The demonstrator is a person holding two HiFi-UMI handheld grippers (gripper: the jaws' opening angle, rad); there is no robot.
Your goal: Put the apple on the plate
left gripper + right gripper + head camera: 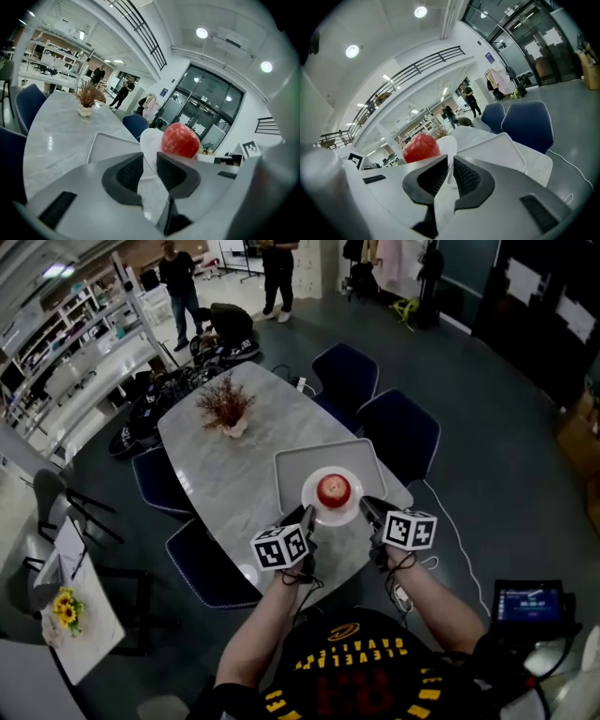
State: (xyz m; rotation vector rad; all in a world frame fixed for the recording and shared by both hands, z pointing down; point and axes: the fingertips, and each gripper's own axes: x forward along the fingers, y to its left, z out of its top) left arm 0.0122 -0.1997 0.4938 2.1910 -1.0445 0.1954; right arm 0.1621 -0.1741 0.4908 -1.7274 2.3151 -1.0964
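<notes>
The head view looks steeply down on the worktop (220,465); both gripper views, low and close, share the apple (180,139) and plate (149,143).

There is one red apple (333,489), one white plate (333,516), one grey tray (300,465) and one marble table (216,474) with one pot of dry twigs (225,409). Two grippers are counted, the left gripper (307,516) and the right gripper (367,510). Four blue chairs (347,371) (405,432) (157,482) (211,568) stand at the table, and two persons (178,282) (279,273) are far behind.
</notes>
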